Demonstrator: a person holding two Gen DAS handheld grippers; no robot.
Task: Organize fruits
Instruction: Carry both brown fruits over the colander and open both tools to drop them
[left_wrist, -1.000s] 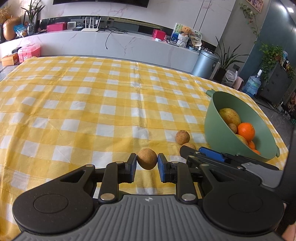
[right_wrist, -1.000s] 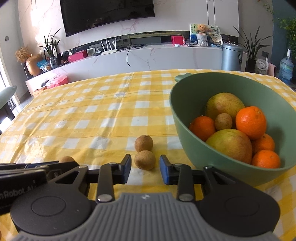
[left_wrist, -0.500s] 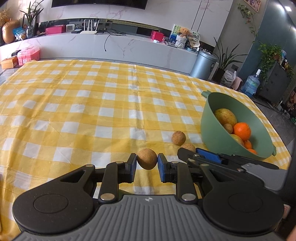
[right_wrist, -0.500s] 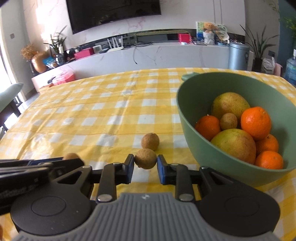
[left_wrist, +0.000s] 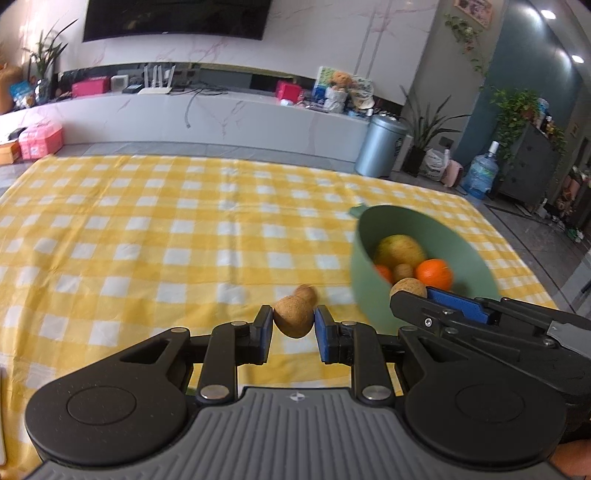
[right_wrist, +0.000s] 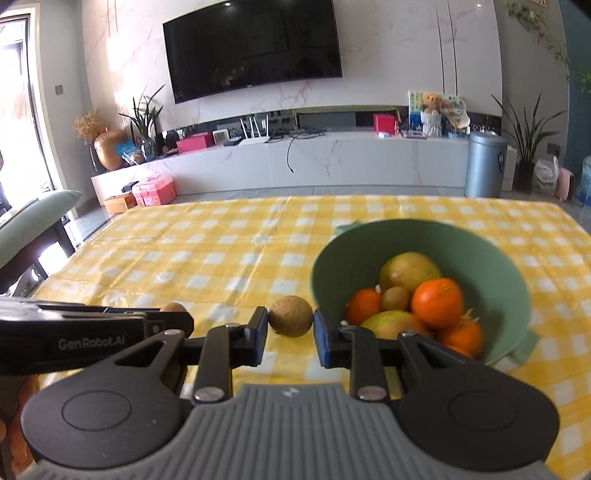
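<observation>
Each gripper pinches one small brown fruit, longan-like by the look of it. The left gripper (left_wrist: 293, 325) has its blue pads pressed on a brown fruit (left_wrist: 293, 316) lifted off the yellow checked tablecloth (left_wrist: 147, 240), and the right gripper (right_wrist: 290, 328) is clamped the same way on a second brown fruit (right_wrist: 290, 316), its tips close to the near wall of the green bowl (right_wrist: 491, 258). The bowl already holds oranges (right_wrist: 437, 302), two larger yellow-green fruits and another small brown one, so the sorting looks well along. Left to do, I judge, is dropping these two in, plus a third brown fruit (left_wrist: 304, 294) on the cloth, half hidden behind the left gripper's load. The bowl's bottom is covered, so I cannot count what lies underneath, and its rim is smeared with blur.
</observation>
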